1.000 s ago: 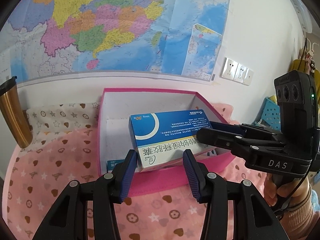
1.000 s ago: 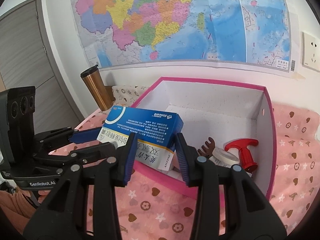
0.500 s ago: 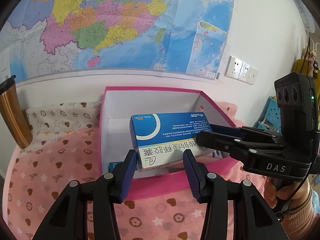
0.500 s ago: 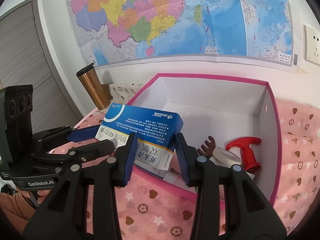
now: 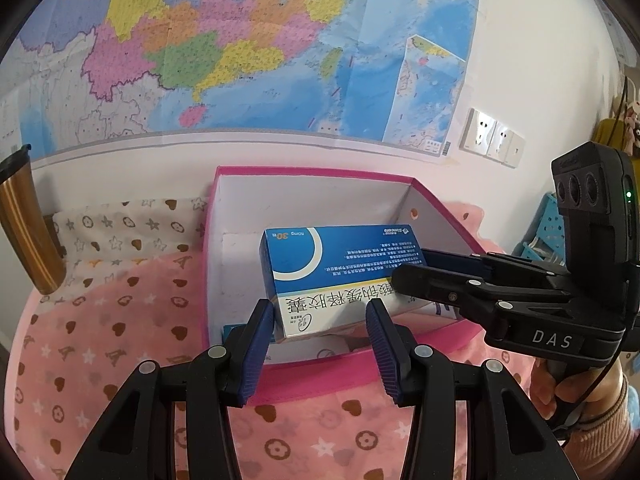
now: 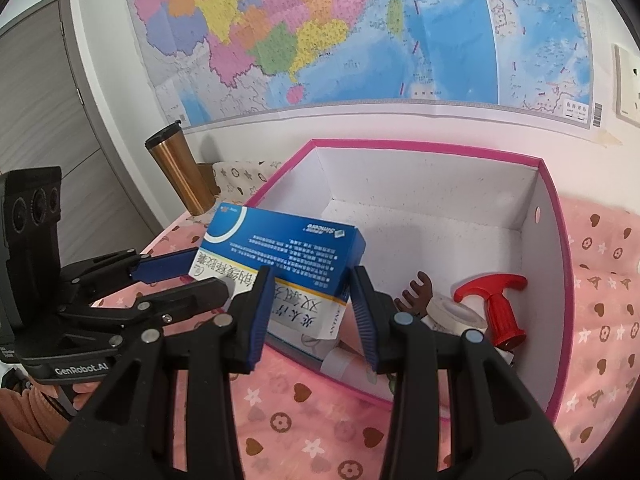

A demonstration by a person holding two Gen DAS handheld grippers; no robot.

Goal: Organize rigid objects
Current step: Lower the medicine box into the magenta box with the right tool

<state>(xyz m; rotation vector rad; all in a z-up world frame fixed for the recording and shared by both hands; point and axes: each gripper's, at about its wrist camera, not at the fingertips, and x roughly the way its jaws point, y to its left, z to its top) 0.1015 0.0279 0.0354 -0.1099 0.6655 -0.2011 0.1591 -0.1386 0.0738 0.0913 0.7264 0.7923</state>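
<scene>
A blue and white medicine box (image 5: 340, 276) is held between both grippers over the near left part of the pink storage box (image 5: 320, 376). My left gripper (image 5: 320, 324) is shut on one end of it. My right gripper (image 6: 312, 304) is shut on the other end of the medicine box (image 6: 280, 268), above the pink box's near rim (image 6: 352, 384). The right gripper also shows from the side in the left wrist view (image 5: 404, 276), and the left gripper in the right wrist view (image 6: 192, 276).
Inside the pink box lie a red T-handled tool (image 6: 496, 300), a white tape roll (image 6: 452, 316), a brown comb-like piece (image 6: 416, 292) and a white tube (image 6: 344, 364). A copper tumbler (image 6: 180, 172) stands at the back left by the wall. A pink patterned cloth (image 6: 300, 432) covers the table.
Both grippers have lowered the medicine box slightly toward the inside of the pink box. The grip on it is unchanged.
</scene>
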